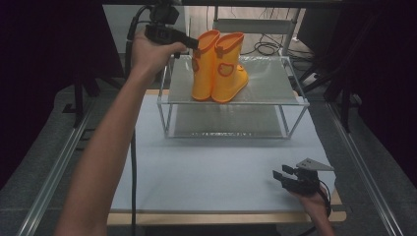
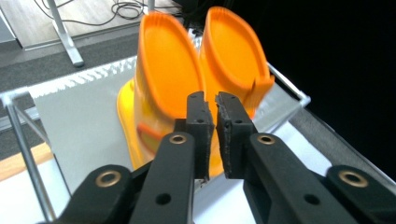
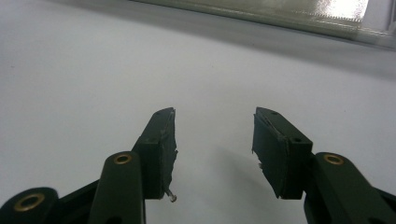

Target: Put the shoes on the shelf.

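Shelf (image 1: 265, 78) boots' (image 2: 196, 70) hollow tops, left claw (image 2: 210, 100) view

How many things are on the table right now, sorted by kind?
Orange rubber boots: 2, left boot and right boot, side by side on the rack's top shelf
Two-tier metal wire rack: 1
Total: 3

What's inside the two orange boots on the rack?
Both orange boots look empty near their open tops; deeper down, their toes are hidden by the walls. They stand on the rack's top shelf.
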